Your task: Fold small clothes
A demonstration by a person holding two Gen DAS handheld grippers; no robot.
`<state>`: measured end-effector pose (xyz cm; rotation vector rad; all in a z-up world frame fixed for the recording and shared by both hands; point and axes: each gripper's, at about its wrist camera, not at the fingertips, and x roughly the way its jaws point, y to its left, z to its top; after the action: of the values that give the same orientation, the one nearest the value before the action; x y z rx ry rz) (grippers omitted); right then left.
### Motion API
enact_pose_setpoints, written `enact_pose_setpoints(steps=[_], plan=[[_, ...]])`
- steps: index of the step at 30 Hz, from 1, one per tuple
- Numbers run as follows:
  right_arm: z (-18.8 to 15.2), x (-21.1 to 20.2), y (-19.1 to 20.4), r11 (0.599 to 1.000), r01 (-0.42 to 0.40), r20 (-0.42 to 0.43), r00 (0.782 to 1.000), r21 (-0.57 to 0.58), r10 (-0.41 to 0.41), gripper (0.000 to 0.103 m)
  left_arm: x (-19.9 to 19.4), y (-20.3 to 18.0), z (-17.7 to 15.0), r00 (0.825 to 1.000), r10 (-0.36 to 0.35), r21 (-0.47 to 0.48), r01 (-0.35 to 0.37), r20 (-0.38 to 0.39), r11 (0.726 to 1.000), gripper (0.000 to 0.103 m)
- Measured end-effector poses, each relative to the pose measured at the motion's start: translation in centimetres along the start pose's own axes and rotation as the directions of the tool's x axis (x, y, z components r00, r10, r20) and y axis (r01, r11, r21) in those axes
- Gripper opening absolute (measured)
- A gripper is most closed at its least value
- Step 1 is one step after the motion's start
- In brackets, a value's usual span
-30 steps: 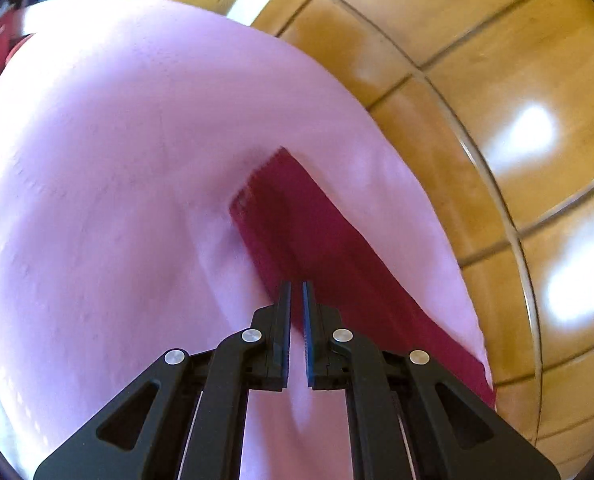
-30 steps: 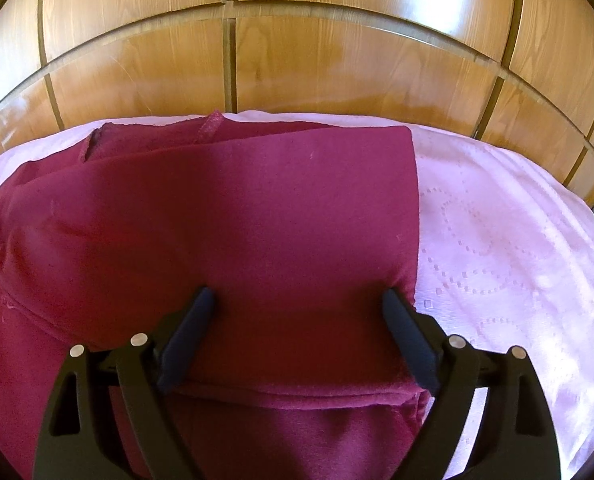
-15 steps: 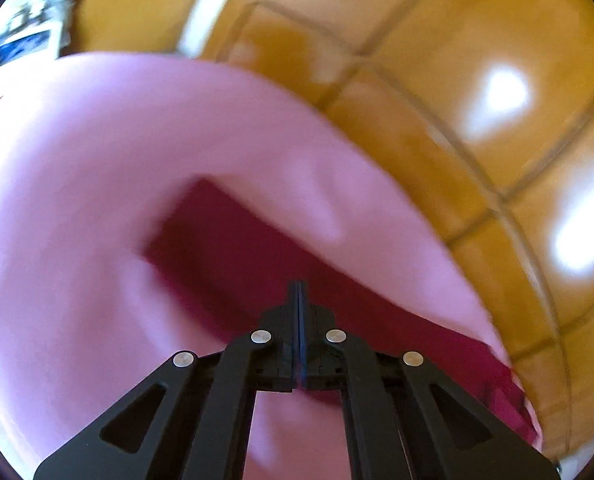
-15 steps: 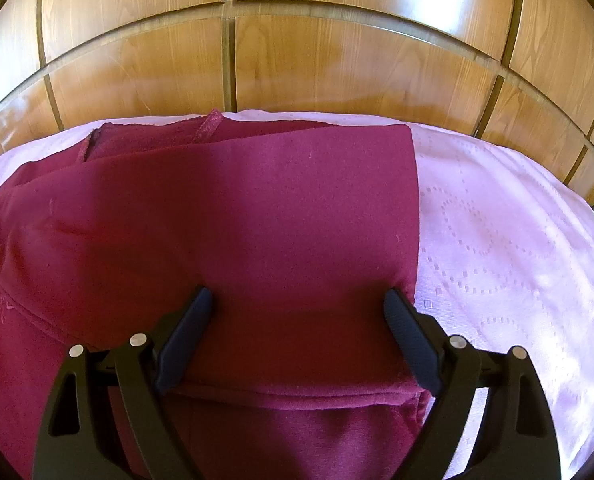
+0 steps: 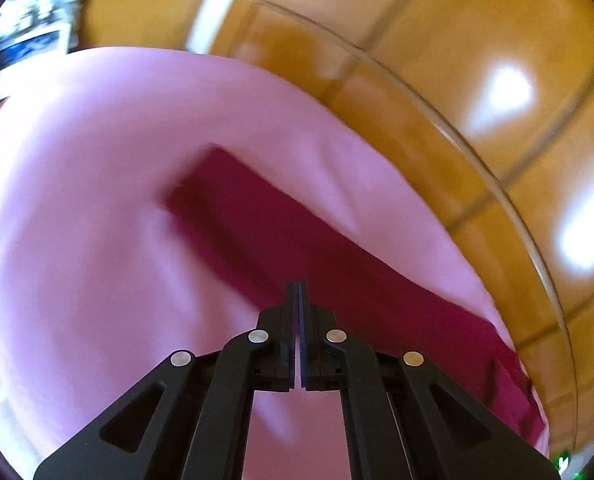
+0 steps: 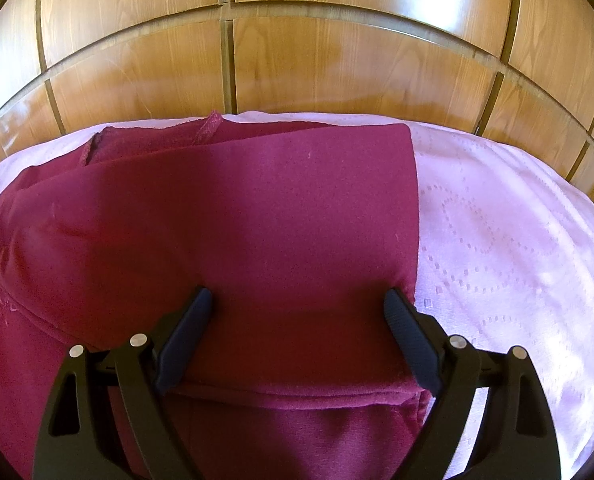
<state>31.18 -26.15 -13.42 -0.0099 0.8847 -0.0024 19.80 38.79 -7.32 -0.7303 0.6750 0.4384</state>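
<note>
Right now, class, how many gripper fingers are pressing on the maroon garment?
2: both fingers of the open right gripper rest on the maroon garment, one left, one near its right edge. The left gripper is shut; its contact is unclear.

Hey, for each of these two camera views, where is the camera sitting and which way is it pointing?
Left wrist: on the left hand-held gripper, looking along its shut fingers over a maroon garment and pink bedspread; blurred.
Right wrist: on the right hand-held gripper, facing the wooden headboard; its open fingers rest over the folded garment.
Shared: garment, bedspread, headboard.
</note>
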Motion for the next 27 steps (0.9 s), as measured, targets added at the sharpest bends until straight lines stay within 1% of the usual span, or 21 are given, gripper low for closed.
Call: enact_pose_setpoints(steps=[1, 2, 4, 6, 7, 8, 9, 10, 11, 12, 13, 15, 17, 18, 20, 21, 22, 23, 24, 25, 27], plan=[[0.0, 0.0, 0.0, 1.0, 0.001, 0.0, 1.0, -0.001, -0.001, 0.087, 0.3, 1.2, 0.7, 1.0, 0.016, -0.032, -0.016, 0.0, 0.999, 0.006], [0.0, 0.0, 0.0, 1.0, 0.001, 0.0, 1.0, -0.001, -0.001, 0.087, 0.7, 2.4, 1.5, 0.999, 0.032, -0.073, -0.032, -0.002, 0.997, 0.031], [0.0, 0.0, 0.0, 1.0, 0.003, -0.001, 1.0, -0.003, -0.003, 0.087, 1.2, 3.9, 2.5, 0.998, 0.059, -0.151, -0.057, 0.009, 0.987, 0.06], [0.1, 0.0, 0.0, 1.0, 0.005, -0.002, 1.0, -0.005, -0.005, 0.087, 1.5, 4.4, 3.2, 0.997, 0.079, -0.163, -0.075, 0.017, 0.984, 0.06], [0.1, 0.0, 0.0, 1.0, 0.006, -0.003, 1.0, -0.007, -0.006, 0.088, 2.0, 4.3, 3.6, 0.996, 0.089, -0.134, -0.086, 0.015, 0.987, 0.053], [0.1, 0.0, 0.0, 1.0, 0.007, -0.003, 1.0, -0.007, -0.007, 0.088, 2.5, 4.0, 3.9, 0.995, 0.103, -0.104, -0.101, 0.008, 0.989, 0.04], [0.1, 0.0, 0.0, 1.0, 0.007, -0.003, 1.0, -0.007, -0.007, 0.088, 3.1, 3.8, 4.2, 0.993, 0.12, -0.08, -0.119, -0.003, 0.99, 0.038], [0.1, 0.0, 0.0, 1.0, 0.008, -0.003, 1.0, -0.007, -0.008, 0.088, 3.8, 3.6, 4.4, 0.991, 0.134, -0.057, -0.135, -0.016, 0.989, 0.032], [0.1, 0.0, 0.1, 1.0, 0.008, -0.003, 1.0, -0.008, -0.008, 0.088, 4.4, 3.4, 4.4, 0.988, 0.15, -0.041, -0.151, -0.026, 0.988, 0.02], [0.1, -0.1, 0.0, 1.0, 0.009, -0.003, 1.0, -0.008, -0.009, 0.088, 5.0, 3.7, 4.5, 0.982, 0.183, -0.027, -0.184, -0.04, 0.982, 0.014], [0.1, 0.0, 0.0, 1.0, 0.009, -0.003, 1.0, -0.008, -0.009, 0.088, 5.1, 3.7, 4.5, 0.982, 0.186, -0.037, -0.187, -0.041, 0.982, 0.008], [0.1, 0.0, 0.0, 1.0, 0.007, -0.004, 1.0, -0.008, -0.007, 0.088, 4.6, 3.0, 4.2, 0.988, 0.156, -0.056, -0.156, -0.018, 0.986, 0.007], [0.2, 0.1, 0.0, 1.0, 0.004, -0.005, 1.0, -0.006, -0.004, 0.088, 2.3, 1.1, 3.9, 0.998, 0.064, -0.017, -0.064, 0.021, 0.998, 0.007], [0.2, 0.1, -0.1, 1.0, 0.003, -0.005, 1.0, -0.005, -0.003, 0.088, 0.9, -0.7, 3.4, 0.999, 0.001, 0.026, -0.002, 0.039, 1.0, 0.007], [0.2, 0.1, -0.1, 1.0, 0.003, -0.005, 1.0, -0.006, -0.003, 0.088, -1.1, -3.6, 2.2, 0.994, -0.101, 0.091, 0.096, 0.051, 0.991, 0.007], [0.2, 0.1, 0.0, 1.0, 0.004, -0.004, 1.0, -0.007, -0.004, 0.088, -2.0, -5.2, 1.5, 0.987, -0.152, 0.125, 0.145, 0.048, 0.981, 0.007], [0.2, 0.1, 0.0, 1.0, 0.004, -0.004, 1.0, -0.007, -0.004, 0.088, -3.0, -7.5, 0.3, 0.976, -0.214, 0.171, 0.205, 0.038, 0.964, 0.007], [0.2, 0.1, 0.0, 1.0, 0.004, -0.003, 1.0, -0.008, -0.004, 0.088, -3.5, -9.2, -0.7, 0.966, -0.258, 0.198, 0.248, 0.024, 0.948, 0.007], [0.2, 0.1, 0.0, 1.0, 0.003, -0.003, 1.0, -0.007, -0.003, 0.088, -3.8, -10.9, -1.8, 0.953, -0.303, 0.219, 0.295, 0.002, 0.93, 0.007], [0.2, 0.0, 0.0, 1.0, 0.002, -0.003, 1.0, -0.006, -0.002, 0.088, -4.1, -13.0, -3.4, 0.936, -0.35, 0.243, 0.348, -0.034, 0.906, 0.007], [0.1, 0.0, 0.0, 1.0, 0.0, -0.003, 1.0, -0.004, 0.0, 0.088, -4.0, -16.6, -6.1, 0.915, -0.394, 0.287, 0.401, -0.087, 0.87, 0.007]])
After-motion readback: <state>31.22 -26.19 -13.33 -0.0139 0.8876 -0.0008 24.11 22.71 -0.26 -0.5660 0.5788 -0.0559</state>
